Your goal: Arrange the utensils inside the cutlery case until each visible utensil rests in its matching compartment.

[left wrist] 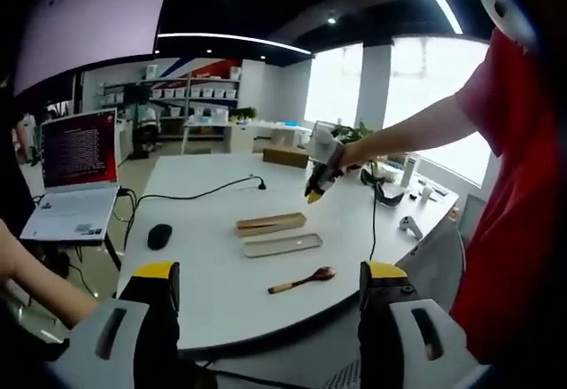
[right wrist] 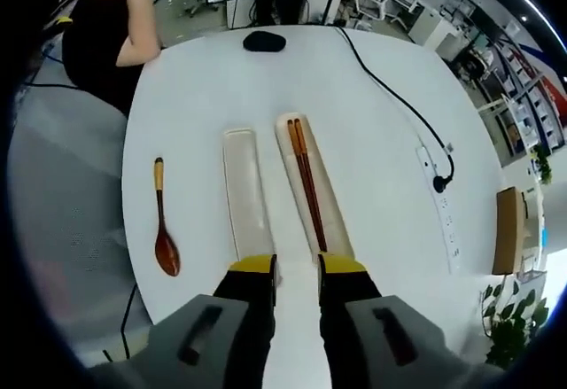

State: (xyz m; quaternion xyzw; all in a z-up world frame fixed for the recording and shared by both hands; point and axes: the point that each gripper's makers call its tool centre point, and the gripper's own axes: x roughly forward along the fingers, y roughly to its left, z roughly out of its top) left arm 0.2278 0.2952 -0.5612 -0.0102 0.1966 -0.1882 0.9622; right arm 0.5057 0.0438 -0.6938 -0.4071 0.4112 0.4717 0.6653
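The cutlery case lies open in two halves side by side near the middle of the white worktop (right wrist: 372, 141). In the right gripper view the half holding the wooden chopsticks (right wrist: 306, 181) is the case tray (right wrist: 332, 207), and the bare half just beside it, not touching, is the case lid (right wrist: 246, 194). The chopsticks lie lengthwise in the tray's narrow channel, apparently already in their matching compartment. The wooden spoon (right wrist: 163, 221) rests well apart from both halves, close to the worktop's curved edge, its bowl toward the camera; it looks to be the one utensil not yet housed.

The right gripper (right wrist: 297, 269) hangs above the near ends of lid and tray, its yellow-tipped fingers close together with only a slim gap, gripping nothing. Held over the gap between the two halves, it seems placed to survey the case rather than to grasp. In the left gripper view this same gripper (left wrist: 317, 192) shows above the far side of the worktop, pointing down at the tray (left wrist: 271, 223) and lid (left wrist: 283, 245).

The left gripper (left wrist: 269, 274) waits off the near edge of the worktop, fingers wide apart and empty, with the spoon (left wrist: 303, 280) lying between them in the view, near that edge. That spread suits a grasp on the spoon's slim handle, likely the next move.

A computer mouse (left wrist: 159, 236) and a power strip (right wrist: 443, 198) with its cable sit clear of the work.
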